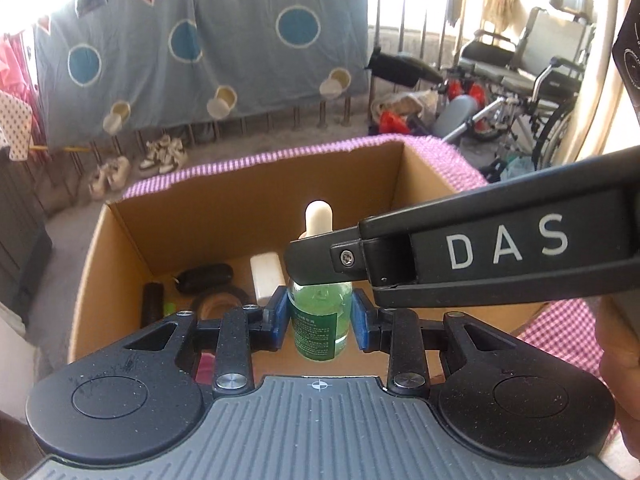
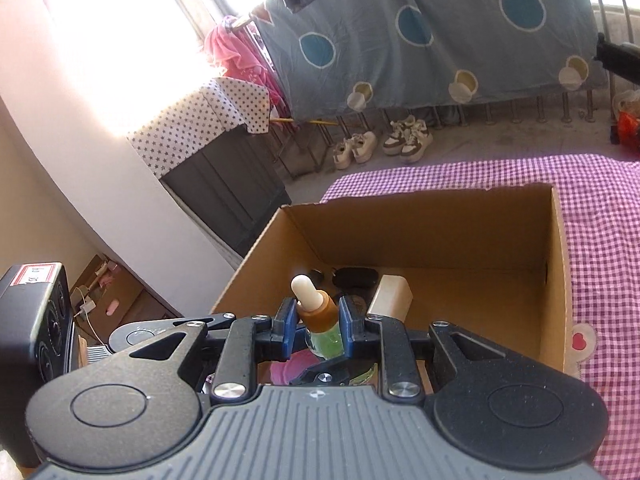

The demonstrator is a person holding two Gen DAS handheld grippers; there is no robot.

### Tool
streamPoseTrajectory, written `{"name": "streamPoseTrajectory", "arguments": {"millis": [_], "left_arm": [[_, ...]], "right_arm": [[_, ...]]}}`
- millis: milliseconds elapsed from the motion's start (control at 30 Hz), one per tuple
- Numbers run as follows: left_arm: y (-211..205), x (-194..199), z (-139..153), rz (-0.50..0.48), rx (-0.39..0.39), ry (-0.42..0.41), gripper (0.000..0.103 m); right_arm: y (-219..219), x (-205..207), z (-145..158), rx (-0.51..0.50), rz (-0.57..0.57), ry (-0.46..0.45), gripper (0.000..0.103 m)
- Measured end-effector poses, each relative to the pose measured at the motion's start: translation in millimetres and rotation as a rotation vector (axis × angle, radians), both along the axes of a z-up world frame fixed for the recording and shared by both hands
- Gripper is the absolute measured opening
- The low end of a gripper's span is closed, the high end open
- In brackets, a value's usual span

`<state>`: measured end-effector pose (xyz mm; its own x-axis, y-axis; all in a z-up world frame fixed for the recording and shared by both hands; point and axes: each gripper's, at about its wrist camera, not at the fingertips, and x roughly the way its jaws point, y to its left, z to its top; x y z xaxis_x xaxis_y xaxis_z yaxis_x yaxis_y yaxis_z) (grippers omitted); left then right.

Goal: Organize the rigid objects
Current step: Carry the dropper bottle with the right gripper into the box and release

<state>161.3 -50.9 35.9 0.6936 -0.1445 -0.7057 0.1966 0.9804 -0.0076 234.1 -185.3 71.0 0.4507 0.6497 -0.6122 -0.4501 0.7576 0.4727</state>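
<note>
A green dropper bottle [image 1: 320,320] with a brown collar and white rubber bulb stands upright over an open cardboard box [image 1: 256,196]. My left gripper [image 1: 320,316] has its blue pads [image 1: 280,312] on both sides of the bottle's body, touching or nearly so. My right gripper [image 2: 318,320] is shut on the bottle's brown collar [image 2: 318,312]; its arm crosses the left wrist view from the right [image 1: 500,248]. The box [image 2: 556,264] holds a white block [image 1: 266,276], a black oval case [image 1: 204,276], a dark cylinder [image 1: 152,304] and a brown ring [image 1: 218,304].
The box sits on a pink checked cloth [image 2: 600,208]. Behind it are a blue patterned blanket [image 1: 200,40], shoes [image 2: 380,144] on the floor and a wheelchair [image 1: 532,76] at the right. A dark cabinet [image 2: 224,196] stands at the left wall.
</note>
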Motion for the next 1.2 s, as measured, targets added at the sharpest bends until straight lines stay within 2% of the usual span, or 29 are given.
{"name": "streamPoseTrajectory", "arguments": {"millis": [200,467,633,767,867,967,1100,1200], "left_arm": [[2.8,15.3,-24.0,0.006,0.01,0.086,0.032],[-5.6,19.8,-33.2,-0.005,0.038,0.116,0.032],[-4.1,20.8,-34.6,0.006,0.028,0.128,0.035],[-4.9,17.7,-29.2,0.029,0.036,0.123,0.049],[-3.4,13.7,-25.9,0.038,0.039,0.112,0.051],[-2.1,8.9,-20.8,0.045,0.044,0.099,0.054],[-3.4,0.4,-13.6,0.037,0.055,0.076,0.06],[-7.5,-8.5,-8.5,0.023,0.071,0.056,0.061]], "right_arm": [[-0.1,24.6,-35.8,0.012,0.001,0.099,0.025],[10.5,28.0,-49.4,-0.033,0.013,0.112,0.025],[12.5,26.2,-58.3,-0.059,0.02,0.139,0.027],[12.8,24.8,-55.6,-0.061,0.011,0.142,0.027],[11.9,23.2,-52.0,-0.058,0.001,0.139,0.03],[9.3,18.7,-45.6,-0.05,-0.015,0.123,0.042],[5.2,9.1,-33.1,-0.036,-0.032,0.09,0.043],[0.1,0.4,-23.8,-0.024,-0.044,0.068,0.043]]}}
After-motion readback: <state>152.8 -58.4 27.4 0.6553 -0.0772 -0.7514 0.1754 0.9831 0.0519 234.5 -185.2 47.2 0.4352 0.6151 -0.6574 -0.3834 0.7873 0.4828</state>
